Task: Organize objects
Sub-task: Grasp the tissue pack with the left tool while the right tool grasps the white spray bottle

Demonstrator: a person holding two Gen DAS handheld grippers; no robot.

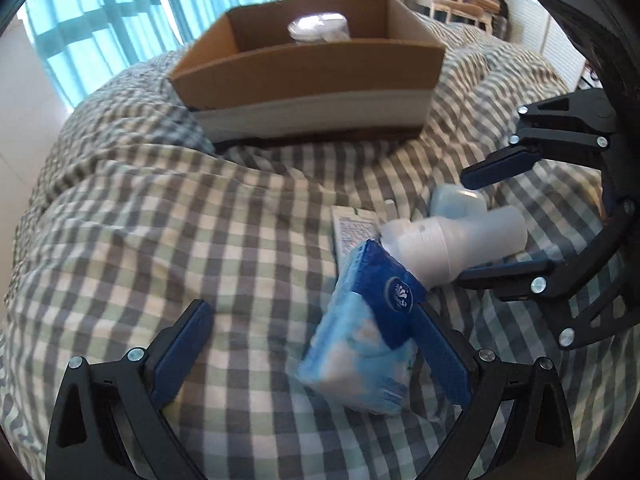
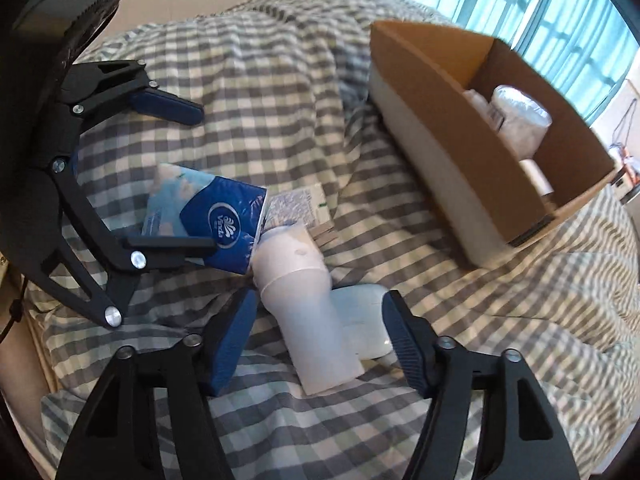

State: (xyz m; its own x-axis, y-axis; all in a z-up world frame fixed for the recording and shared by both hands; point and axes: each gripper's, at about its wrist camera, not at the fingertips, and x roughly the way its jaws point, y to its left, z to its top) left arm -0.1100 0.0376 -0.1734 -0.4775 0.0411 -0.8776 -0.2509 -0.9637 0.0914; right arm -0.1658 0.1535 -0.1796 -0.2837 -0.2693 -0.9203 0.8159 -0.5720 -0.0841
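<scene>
My left tool (image 1: 316, 344) is wide open beside the tissue pack (image 1: 360, 344); my right tool (image 2: 320, 340), open, straddles the white bottle (image 2: 308, 312). Box (image 2: 440, 140) stands apart across bare bed (image 1: 160, 240).

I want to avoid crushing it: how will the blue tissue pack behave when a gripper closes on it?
The tissue pack is a soft plastic-wrapped bundle, so it will probably dent and give rather than resist. It looks light for its bulk. The glossy wrap may slip against the left gripper, whose fingers are open around it, and the quilt beneath gives little support.
</scene>
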